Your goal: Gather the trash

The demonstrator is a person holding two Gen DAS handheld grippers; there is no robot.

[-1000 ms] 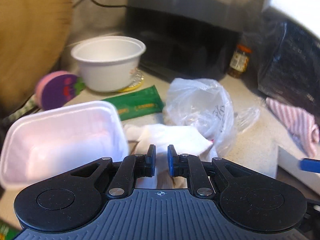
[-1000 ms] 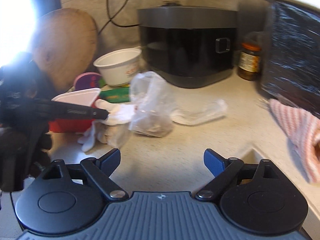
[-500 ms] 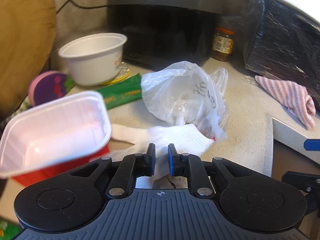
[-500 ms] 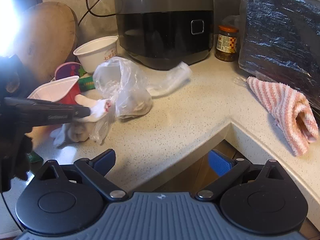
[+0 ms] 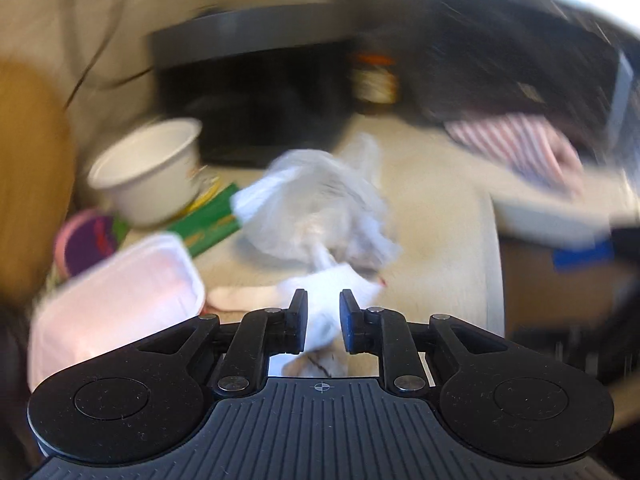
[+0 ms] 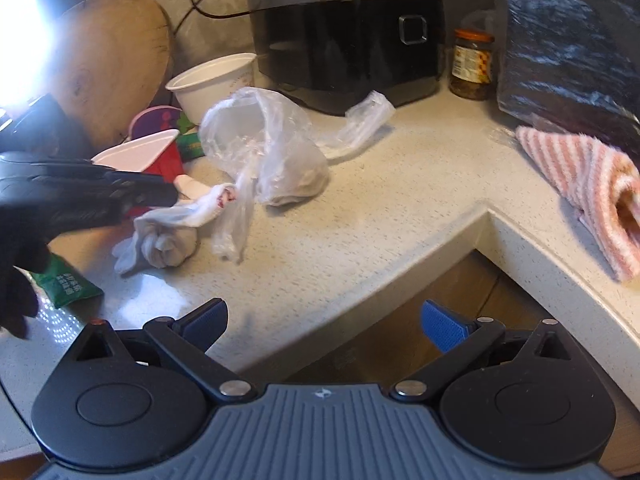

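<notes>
On near-left counter, my left gripper jaws just opened slightly, white cloth between them, grip loosening. My right gripper gapes wide, empty, over counter edge. Plastic bag awaits collection.

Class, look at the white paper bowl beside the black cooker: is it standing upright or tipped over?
Upright. The white paper bowl sits on its base on the counter, open rim facing up, beside the black cooker. Whether anything is inside cannot be told.

Speckled countertop carries bag, towel, cooker.
</notes>
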